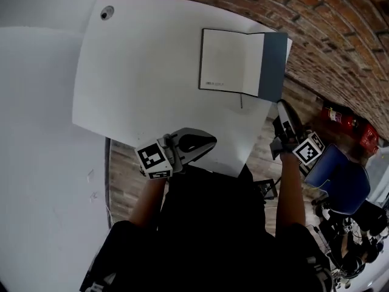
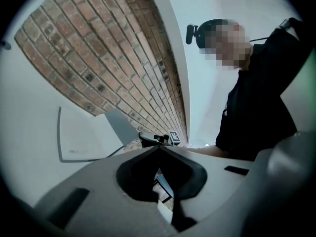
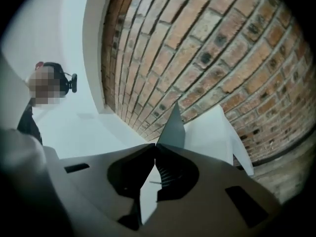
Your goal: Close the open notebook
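Pinching the near lower corner of the dark grey cover (image 3: pixel 173 130), my right hand-held gripper (image 3: pixel 154 148) had its jaws pressed together on that thin edge. The cover rose steeply from the tips, straight ahead of them. The notebook (image 1: pixel 228 62) lay open at the far right of the white desk (image 1: pixel 146 72), just ahead of this hand-held gripper and a little to its left. Its pale pages lay flat on the desk. Only the right-hand cover was lifted clear of the surface, standing close to upright along the notebook's right side, between the pages and the desk's right edge.

My left hand-held gripper (image 2: pixel 159 148) was closed too, its tips touching at the front with nothing caught between them. It sat over the near edge of the desk, pointing roughly level. The notebook was well apart from it, ahead and off to its right. From along its jaws I could see the raised cover and, just past the tips, my right hand-held gripper with its marker cube (image 2: pixel 174 137).

A brick wall (image 1: pixel 340 29) ran beyond the notebook, ahead of both hand-held grippers. A small round grey fitting (image 1: pixel 107 12) sat in the desk's far left corner, far ahead of the left hand-held gripper and to its left.
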